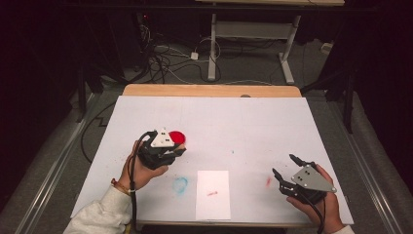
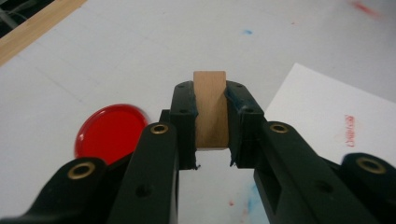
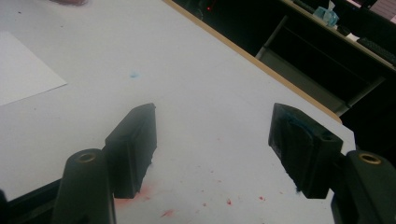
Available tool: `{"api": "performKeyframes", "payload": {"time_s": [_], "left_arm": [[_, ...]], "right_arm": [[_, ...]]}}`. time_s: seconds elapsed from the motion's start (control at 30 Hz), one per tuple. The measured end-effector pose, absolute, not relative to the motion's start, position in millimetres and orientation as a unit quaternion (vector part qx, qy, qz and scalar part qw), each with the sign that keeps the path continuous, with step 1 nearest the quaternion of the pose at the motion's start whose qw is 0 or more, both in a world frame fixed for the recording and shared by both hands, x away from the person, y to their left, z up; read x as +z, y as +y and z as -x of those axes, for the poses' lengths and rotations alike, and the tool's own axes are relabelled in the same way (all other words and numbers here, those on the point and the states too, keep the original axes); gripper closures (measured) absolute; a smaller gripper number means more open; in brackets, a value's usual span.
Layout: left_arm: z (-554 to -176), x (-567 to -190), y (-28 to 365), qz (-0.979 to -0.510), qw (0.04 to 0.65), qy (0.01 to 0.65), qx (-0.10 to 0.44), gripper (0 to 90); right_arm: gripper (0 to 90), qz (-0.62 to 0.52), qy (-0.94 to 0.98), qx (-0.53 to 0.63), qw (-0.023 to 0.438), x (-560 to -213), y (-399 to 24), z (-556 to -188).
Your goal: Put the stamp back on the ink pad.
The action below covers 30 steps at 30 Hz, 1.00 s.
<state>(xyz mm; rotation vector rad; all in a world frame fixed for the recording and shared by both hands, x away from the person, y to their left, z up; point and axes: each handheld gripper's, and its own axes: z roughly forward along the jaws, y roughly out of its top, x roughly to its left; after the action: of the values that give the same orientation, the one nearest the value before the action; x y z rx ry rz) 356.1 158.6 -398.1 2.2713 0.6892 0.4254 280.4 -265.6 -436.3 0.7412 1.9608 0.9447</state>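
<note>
In the high view, the left gripper is held above the left half of the white table, right beside a round red ink pad. A sheet of paper with a small red mark lies near the front edge, between the two hands, with a blue smear on the table to its left. The right gripper sits low at the front right, its jaws standing apart with nothing between them.

In the left gripper view, the jaws are clamped on a small wooden stamp, pressing flat against its two opposite sides. The stamp stands upright between the pads, above the table, with the red ink pad to its left and the paper to its right. It looks like a light, stiff block of bare wood: it should not bend or crush, but smooth wood may slip or twist if pinched near one end. Holding it across the flat sides near the middle, as here, seems the safest place, leaving the inked face free to press down squarely.

In the right gripper view, the jaws are wide apart and empty over the table, which is speckled with red ink; a corner of the paper lies at the left.
</note>
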Motion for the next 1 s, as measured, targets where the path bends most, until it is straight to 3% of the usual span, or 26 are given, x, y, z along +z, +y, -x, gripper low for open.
{"api": "performKeyframes", "payload": {"time_s": [0.43, 1.0], "left_arm": [[-384.6, -405.7, 179.9, -0.870, 0.341, 0.317, 0.162, 73.3], [-426.0, -434.8, 170.8, -0.877, 0.306, 0.348, 0.128, 73.0]], "right_arm": [[32.7, -0.293, 0.781, 0.375, 0.405, -437.3, -265.2, -279.3], [32.9, -0.294, 0.783, 0.372, 0.403, -439.5, -265.1, -279.9]]}}
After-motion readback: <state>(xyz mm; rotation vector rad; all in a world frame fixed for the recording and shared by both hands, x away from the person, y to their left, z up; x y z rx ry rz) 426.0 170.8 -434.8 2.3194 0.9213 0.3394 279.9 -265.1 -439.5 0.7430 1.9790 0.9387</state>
